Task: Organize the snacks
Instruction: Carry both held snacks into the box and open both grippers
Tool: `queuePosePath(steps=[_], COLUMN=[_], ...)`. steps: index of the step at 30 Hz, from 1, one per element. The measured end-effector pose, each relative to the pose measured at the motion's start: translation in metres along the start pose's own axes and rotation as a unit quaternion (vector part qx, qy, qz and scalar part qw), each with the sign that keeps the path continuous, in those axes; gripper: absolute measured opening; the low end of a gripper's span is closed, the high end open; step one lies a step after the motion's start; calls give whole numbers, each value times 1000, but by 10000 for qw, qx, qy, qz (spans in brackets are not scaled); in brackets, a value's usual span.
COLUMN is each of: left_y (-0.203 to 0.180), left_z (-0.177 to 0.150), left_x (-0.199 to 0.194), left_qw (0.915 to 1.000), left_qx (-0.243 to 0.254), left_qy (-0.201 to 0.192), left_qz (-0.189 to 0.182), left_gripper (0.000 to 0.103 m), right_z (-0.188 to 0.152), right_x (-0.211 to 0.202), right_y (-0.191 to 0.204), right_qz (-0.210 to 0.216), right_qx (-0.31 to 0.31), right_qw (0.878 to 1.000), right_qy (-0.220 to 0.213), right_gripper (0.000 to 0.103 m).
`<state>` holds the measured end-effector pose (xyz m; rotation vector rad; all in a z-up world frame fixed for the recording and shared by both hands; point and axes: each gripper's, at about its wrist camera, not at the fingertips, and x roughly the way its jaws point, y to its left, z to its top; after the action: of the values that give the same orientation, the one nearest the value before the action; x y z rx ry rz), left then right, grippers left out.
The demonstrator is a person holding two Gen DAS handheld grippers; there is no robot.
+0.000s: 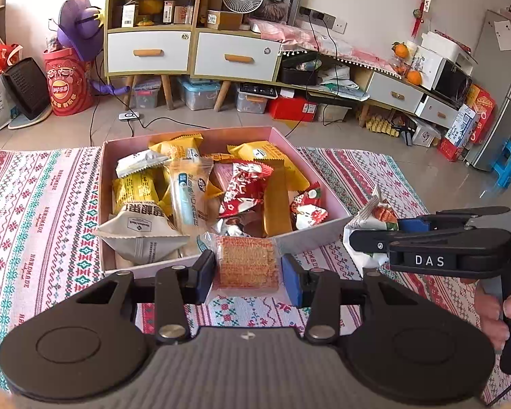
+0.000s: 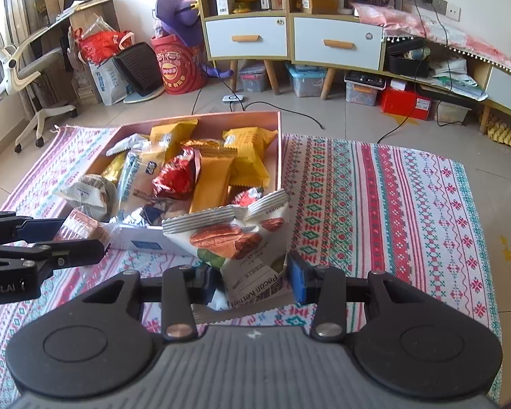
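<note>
Left gripper [image 1: 247, 281] clamps a biscuit [image 1: 245, 262], right gripper [image 2: 252, 281] clamps a pecan bag [image 2: 245, 248]; dropped onto the heaped box [image 1: 310, 242], either could slide off.

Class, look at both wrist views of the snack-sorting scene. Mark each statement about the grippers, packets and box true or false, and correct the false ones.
1. The left gripper holds a clear-wrapped orange wafer packet. True.
2. The right gripper is empty. False: its jaws are shut on a white pecan packet.
3. The pink box holds many snack packets. True.
4. The box sits on bare floor tiles. False: it rests on a patterned cloth.
5. The pecan packet lies inside the box. False: it is held outside, in front of the box's near right corner.
</note>
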<state>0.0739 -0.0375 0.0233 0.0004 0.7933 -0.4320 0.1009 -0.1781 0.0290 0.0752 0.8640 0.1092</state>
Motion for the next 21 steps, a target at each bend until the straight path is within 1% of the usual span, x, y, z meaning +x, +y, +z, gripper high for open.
queuePosePath(steps=[6,11,15,21], left_y=[20,43,54,57], left_z=[14,30,39,50], left_x=[0,-2,3,15], left_qw=[9998,9993,9993,9989], left_qx=[-73,-190,-78,97], left_qy=[-52,-72,-60,-59], left_qz=[154,320,370,446], left_gripper=[49,49,49,49], right_z=[9,14,19,29], right_x=[-2,3,4,14], right_y=[5,9,13,19], right_qz=[122,164,166,244], right_qx=[143,283,313,366], right_qw=[9996,9992,9989,9983], right_qy=[-191,-229,-311,-372], right_gripper=[38,38,38,38])
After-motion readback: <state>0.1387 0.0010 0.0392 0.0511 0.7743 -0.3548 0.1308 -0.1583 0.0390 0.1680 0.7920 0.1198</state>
